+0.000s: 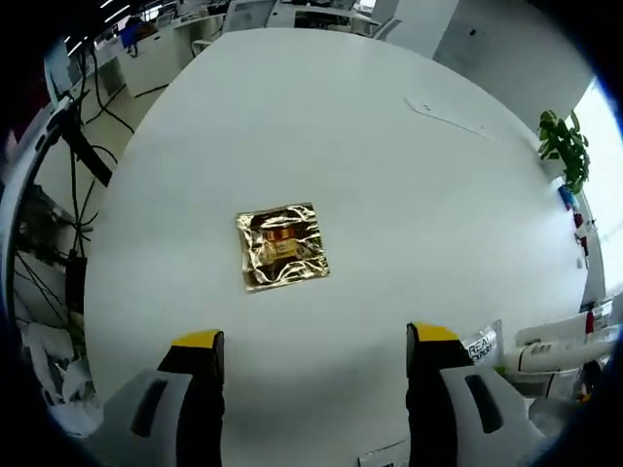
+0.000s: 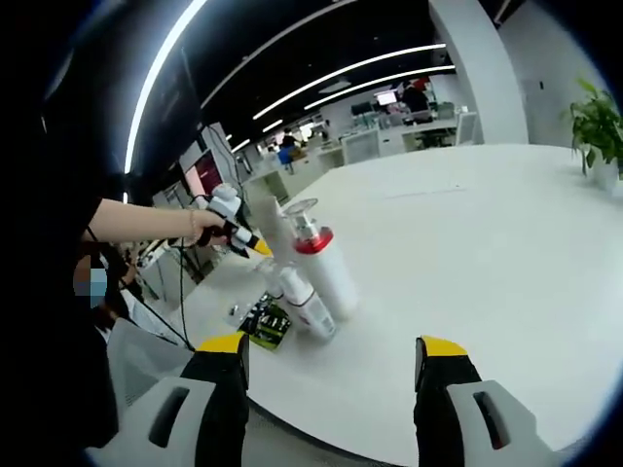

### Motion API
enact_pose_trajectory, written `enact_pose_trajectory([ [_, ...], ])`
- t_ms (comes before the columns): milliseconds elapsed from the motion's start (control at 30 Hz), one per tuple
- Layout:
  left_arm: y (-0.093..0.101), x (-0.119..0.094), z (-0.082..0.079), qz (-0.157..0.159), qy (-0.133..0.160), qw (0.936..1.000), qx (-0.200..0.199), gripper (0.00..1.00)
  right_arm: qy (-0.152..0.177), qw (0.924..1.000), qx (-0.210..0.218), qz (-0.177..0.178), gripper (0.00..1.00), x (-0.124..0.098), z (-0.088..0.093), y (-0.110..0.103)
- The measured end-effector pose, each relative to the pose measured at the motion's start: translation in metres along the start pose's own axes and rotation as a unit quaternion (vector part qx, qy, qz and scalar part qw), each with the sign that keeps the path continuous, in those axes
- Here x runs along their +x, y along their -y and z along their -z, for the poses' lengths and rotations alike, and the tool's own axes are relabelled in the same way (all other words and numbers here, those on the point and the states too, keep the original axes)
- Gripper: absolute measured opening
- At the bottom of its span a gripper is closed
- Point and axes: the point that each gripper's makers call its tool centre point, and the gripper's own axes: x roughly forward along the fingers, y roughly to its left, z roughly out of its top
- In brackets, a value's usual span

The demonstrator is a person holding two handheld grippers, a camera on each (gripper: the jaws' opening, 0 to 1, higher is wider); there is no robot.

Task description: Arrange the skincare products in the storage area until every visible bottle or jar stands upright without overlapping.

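While both claws gape empty | left claw [image 1: 316, 345] over foil packet [image 1: 282, 246] | right claw [image 2: 331, 355] facing bottles [image 2: 326, 268]

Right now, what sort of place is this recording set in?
Probably an open-plan office: a big white table, rows of desks under long ceiling light strips, and a potted plant.

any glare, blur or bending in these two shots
Left gripper view: fisheye curves the white table edges; the gold foil packet glints with glare, and bright window light washes out the right side. Right gripper view: dim ceiling with bright light strips, the bottles lean from distortion and look slightly soft.
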Motion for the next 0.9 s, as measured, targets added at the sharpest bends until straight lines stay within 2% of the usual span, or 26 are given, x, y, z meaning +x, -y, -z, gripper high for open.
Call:
enact_pose_trajectory([
  [100,-0.006,0.009,-0.010,-0.014,0.001,0.9998,-0.011,0.68,-0.002,1.0000,0.002,0.001,0.71,0.000,0.000,-0.001],
  [233,-0.009,0.009,-0.008,-0.031,0.003,0.9991,-0.028,0.64,-0.003,1.0000,0.005,0.004,0.71,-0.001,-0.002,-0.003],
  [367,-0.017,0.019,-0.017,-0.039,0.008,0.9986,-0.036,0.63,-0.005,0.9999,0.008,0.006,0.71,-0.002,-0.001,-0.001],
  [467,-0.019,0.019,-0.015,-0.048,0.011,0.9978,-0.043,0.62,-0.006,0.9999,0.010,0.007,0.71,-0.002,-0.001,0.000],
  [800,-0.024,0.028,-0.035,-0.075,0.010,0.9963,-0.041,0.60,-0.011,0.9998,0.015,0.011,0.71,-0.002,0.001,0.002],
  [900,-0.025,0.027,-0.033,-0.081,0.009,0.9960,-0.035,0.59,-0.011,0.9997,0.017,0.012,0.71,-0.002,0.001,0.003],
])
